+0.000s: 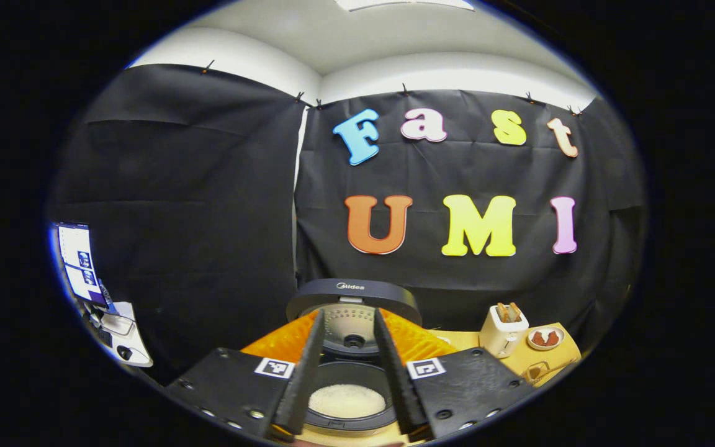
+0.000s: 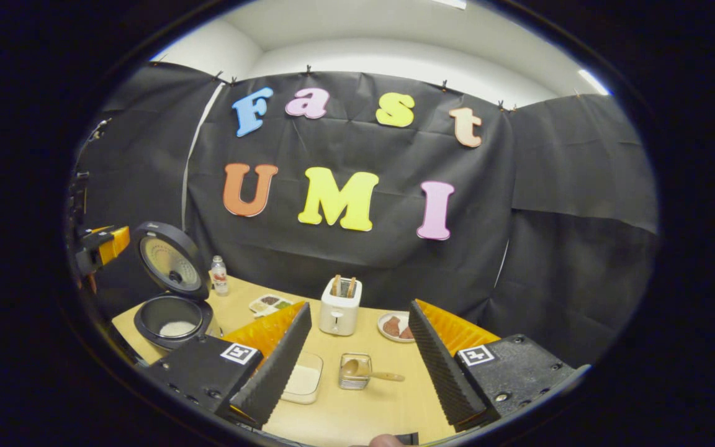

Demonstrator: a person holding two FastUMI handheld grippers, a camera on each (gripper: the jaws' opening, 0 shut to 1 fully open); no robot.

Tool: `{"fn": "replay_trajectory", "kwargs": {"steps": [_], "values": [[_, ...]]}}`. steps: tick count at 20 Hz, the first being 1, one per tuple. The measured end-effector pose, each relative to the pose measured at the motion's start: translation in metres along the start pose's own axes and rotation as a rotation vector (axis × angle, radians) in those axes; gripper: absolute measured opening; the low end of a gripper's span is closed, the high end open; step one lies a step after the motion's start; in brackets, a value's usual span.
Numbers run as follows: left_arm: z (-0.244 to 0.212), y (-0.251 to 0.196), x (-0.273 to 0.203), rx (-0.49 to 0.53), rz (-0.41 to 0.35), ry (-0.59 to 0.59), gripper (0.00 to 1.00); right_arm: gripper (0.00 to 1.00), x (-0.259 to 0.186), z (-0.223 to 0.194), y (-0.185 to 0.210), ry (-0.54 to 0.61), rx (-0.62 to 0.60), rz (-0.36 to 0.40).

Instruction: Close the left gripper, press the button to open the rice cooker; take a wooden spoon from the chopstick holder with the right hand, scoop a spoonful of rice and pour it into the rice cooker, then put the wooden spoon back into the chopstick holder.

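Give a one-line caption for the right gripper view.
Open right gripper faces the wooden spoon in its holder; rice cooker open.

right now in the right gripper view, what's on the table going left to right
rice cooker → bottle → small tray → toaster → plate

The rice cooker stands open, lid upright behind the pot, rice inside. The left hand-held gripper hovers before it, fingers apart, empty. Right of the cooker stand a toaster and small plate.
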State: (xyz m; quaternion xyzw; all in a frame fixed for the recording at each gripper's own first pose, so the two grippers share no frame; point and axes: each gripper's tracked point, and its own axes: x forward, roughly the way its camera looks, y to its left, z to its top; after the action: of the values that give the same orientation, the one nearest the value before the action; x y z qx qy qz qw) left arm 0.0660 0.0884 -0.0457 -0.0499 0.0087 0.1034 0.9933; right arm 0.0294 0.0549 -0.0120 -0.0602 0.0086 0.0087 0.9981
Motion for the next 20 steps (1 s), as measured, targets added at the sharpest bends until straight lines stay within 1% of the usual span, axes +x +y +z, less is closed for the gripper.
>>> {"fn": "replay_trajectory", "kwargs": {"steps": [1, 2, 3, 4, 5, 7, 8, 9, 11, 15, 17, 20], "values": [[0.000, 0.002, -0.004, 0.021, 0.007, 0.003, 0.63, 1.00, -0.001, 0.001, -0.002, -0.006, 0.012, -0.005], [0.005, 0.010, -0.008, 0.049, 0.031, -0.019, 0.70, 1.00, 0.000, 0.001, -0.005, -0.013, 0.028, -0.012], [0.011, 0.009, -0.014, 0.069, 0.031, -0.046, 0.87, 1.00, -0.001, 0.003, -0.007, -0.020, 0.045, -0.010], [0.020, 0.011, -0.019, 0.082, 0.047, -0.084, 0.82, 1.00, -0.001, 0.005, -0.008, -0.028, 0.064, -0.013], [0.027, 0.007, -0.025, 0.094, 0.040, -0.118, 0.93, 1.00, -0.001, 0.004, -0.013, -0.036, 0.077, -0.018], [0.035, 0.003, -0.036, 0.112, 0.040, -0.173, 0.94, 1.00, 0.001, -0.003, -0.018, -0.036, 0.082, -0.027], [0.036, 0.003, -0.040, 0.121, 0.042, -0.182, 1.00, 1.00, 0.002, -0.008, -0.020, -0.025, 0.083, -0.034], [0.035, 0.002, -0.043, 0.126, 0.042, -0.180, 0.95, 1.00, 0.006, -0.015, -0.022, -0.013, 0.090, -0.037], [0.029, -0.003, -0.044, 0.131, 0.034, -0.153, 0.95, 1.00, 0.010, -0.028, -0.023, 0.013, 0.120, -0.034], [0.028, 0.000, -0.049, 0.157, 0.053, -0.167, 0.95, 1.00, 0.025, -0.058, -0.033, 0.048, 0.138, -0.058], [0.021, -0.005, -0.050, 0.159, 0.044, -0.150, 0.95, 1.00, 0.035, -0.082, -0.040, 0.076, 0.172, -0.071], [0.010, -0.010, -0.052, 0.180, 0.030, -0.118, 0.95, 1.00, 0.050, -0.141, -0.052, 0.157, 0.287, -0.111]]}}
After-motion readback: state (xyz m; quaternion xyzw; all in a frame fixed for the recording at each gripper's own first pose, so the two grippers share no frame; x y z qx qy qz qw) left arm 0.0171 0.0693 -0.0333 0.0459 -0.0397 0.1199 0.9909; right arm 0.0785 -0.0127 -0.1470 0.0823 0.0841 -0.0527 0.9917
